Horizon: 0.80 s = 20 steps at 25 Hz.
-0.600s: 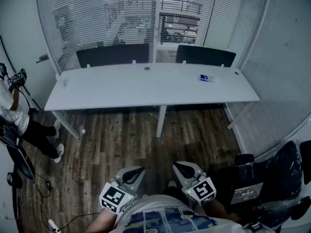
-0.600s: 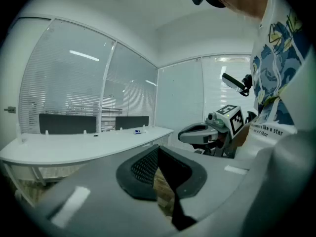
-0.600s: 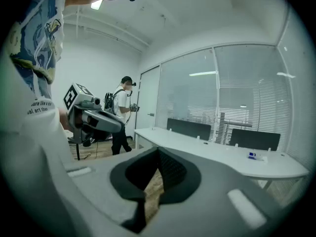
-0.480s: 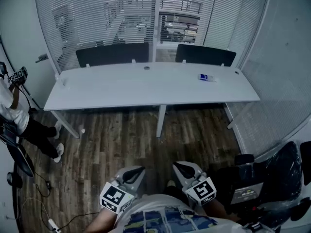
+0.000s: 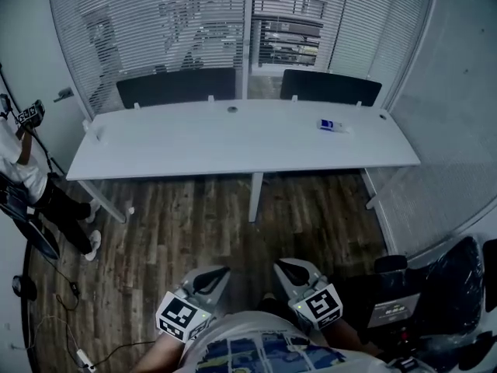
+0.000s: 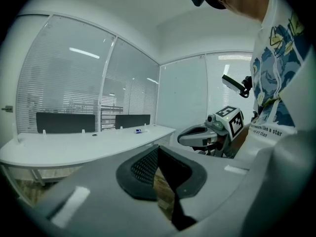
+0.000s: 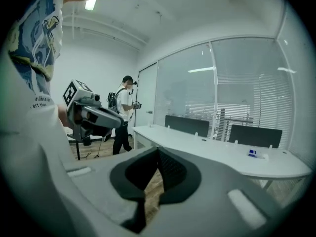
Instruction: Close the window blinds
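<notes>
White blinds (image 5: 140,29) behind one desk (image 5: 233,142) — left gripper (image 5: 220,271), right gripper (image 5: 284,266): jaws closed, empty.

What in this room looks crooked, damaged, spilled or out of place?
Nothing stands out. The blinds hang level and undamaged, with their slats open. The white desk stands straight, and a small blue-and-white item lies near its right end.

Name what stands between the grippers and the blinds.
Head view: wood floor, then the white desk, two dark screens along its far edge, then the blinds.
</notes>
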Each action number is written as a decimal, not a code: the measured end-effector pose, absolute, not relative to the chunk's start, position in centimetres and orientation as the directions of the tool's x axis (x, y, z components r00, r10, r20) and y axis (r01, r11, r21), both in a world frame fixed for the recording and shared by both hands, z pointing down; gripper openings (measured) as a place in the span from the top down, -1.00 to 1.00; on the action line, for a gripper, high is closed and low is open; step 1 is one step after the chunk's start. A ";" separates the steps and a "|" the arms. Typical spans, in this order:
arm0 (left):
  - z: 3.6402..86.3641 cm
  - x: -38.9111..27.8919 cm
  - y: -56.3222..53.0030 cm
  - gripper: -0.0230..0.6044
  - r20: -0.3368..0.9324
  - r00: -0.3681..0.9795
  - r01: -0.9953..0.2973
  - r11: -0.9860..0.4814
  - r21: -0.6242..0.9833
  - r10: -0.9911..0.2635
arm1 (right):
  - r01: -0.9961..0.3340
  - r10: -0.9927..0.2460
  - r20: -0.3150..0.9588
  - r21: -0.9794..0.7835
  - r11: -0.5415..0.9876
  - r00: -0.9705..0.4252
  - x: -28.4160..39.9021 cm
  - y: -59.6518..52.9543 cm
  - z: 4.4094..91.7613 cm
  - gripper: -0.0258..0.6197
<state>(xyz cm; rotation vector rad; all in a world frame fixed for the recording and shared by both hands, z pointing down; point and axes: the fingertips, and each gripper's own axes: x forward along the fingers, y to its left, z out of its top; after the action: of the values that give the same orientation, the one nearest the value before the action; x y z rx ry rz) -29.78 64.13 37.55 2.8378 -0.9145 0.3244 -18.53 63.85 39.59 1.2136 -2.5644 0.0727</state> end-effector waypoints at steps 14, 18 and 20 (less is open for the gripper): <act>38.1 -20.4 56.2 0.91 0.299 0.745 -0.639 -0.766 0.066 -0.596 | -0.685 -0.664 0.296 0.045 0.727 -0.686 -10.3 55.3 39.9 0.91; 38.1 -18.2 54.1 0.91 0.286 0.725 -0.667 -0.742 0.065 -0.626 | -0.674 -0.650 0.302 0.032 0.738 -0.697 -8.3 53.7 40.2 0.91; 38.1 -17.5 53.0 0.91 0.277 0.716 -0.681 -0.729 0.074 -0.641 | -0.667 -0.640 0.313 0.027 0.744 -0.701 -7.4 53.0 40.5 0.91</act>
<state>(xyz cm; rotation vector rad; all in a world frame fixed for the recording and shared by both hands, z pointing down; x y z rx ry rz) -17.45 53.03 38.11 2.7496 -1.0676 0.3480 -7.44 52.96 40.52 1.0179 -2.6425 0.1265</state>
